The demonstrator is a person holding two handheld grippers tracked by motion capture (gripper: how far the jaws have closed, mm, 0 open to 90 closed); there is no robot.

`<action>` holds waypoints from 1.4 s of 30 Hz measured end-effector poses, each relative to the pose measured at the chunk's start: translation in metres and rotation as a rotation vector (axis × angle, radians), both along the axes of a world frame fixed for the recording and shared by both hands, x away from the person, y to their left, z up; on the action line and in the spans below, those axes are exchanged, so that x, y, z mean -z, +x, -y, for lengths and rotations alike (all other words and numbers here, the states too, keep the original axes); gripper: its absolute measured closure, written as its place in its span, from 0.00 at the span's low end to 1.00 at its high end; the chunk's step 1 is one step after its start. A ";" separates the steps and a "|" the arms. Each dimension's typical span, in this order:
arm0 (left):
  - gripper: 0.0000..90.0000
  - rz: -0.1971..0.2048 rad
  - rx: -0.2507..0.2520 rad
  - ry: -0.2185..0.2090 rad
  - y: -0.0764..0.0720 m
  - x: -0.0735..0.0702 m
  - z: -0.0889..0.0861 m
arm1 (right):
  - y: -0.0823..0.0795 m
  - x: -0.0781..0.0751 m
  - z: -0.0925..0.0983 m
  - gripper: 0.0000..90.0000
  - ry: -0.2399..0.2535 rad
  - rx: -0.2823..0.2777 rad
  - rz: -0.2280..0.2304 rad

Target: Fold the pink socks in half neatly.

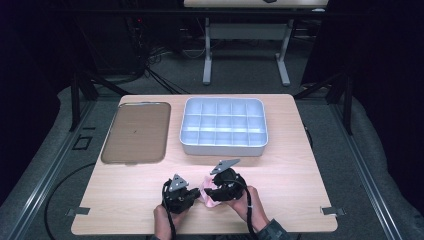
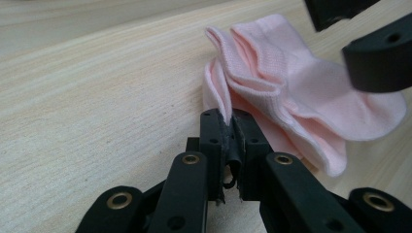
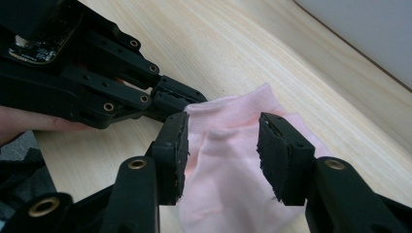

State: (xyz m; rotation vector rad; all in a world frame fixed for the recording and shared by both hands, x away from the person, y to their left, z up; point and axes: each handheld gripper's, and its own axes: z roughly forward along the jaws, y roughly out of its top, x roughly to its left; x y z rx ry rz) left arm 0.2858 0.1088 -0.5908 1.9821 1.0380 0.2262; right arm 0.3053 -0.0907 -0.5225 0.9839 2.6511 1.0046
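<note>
A pink sock (image 1: 205, 195) lies bunched on the wooden table (image 1: 280, 175) near its front edge, between the two grippers. My left gripper (image 2: 228, 121) is shut on the sock's (image 2: 286, 82) folded edge, with a thin bit of fabric pinched between the pads. My left gripper (image 1: 194, 196) sits just left of the sock in the high view. My right gripper (image 3: 222, 145) stands open over the sock (image 3: 223, 170), its pads apart from the fabric. The right gripper (image 1: 212, 192) sits on the sock's right side. The left gripper (image 3: 170, 104) reaches in from the left in the right gripper view.
A white tray (image 1: 223, 127) divided into several compartments stands at the back middle of the table. A flat brown lid or tray (image 1: 136, 132) lies to its left. A person's hands hold both grippers at the front edge.
</note>
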 end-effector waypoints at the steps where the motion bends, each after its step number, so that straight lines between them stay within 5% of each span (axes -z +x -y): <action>1: 0.93 0.000 0.000 0.000 0.000 0.000 0.000 | 0.000 -0.001 0.003 0.59 0.003 0.013 -0.001; 7: 0.93 -0.001 0.001 0.002 0.000 0.000 0.000 | 0.004 0.012 0.001 0.63 -0.030 0.019 -0.060; 12: 0.93 0.001 0.005 0.002 0.000 0.000 0.000 | 0.003 0.026 -0.017 0.71 -0.120 -0.008 -0.051; 18: 0.93 -0.001 0.004 0.000 0.000 0.000 0.000 | 0.004 0.031 -0.017 0.88 -0.135 -0.005 -0.052; 23: 0.93 0.006 0.003 0.009 0.000 0.000 0.000 | 0.005 0.031 -0.012 0.92 -0.108 -0.004 -0.057; 28: 0.94 0.005 0.005 0.010 0.000 0.000 0.001 | -0.003 0.017 -0.011 0.92 -0.024 -0.017 0.007; 33: 0.94 0.005 0.005 0.010 0.000 0.000 0.001 | -0.008 0.010 -0.015 0.92 0.001 -0.050 0.033; 42: 0.94 0.008 0.007 0.012 0.000 0.000 0.001 | -0.006 0.023 -0.019 0.92 0.025 -0.094 -0.003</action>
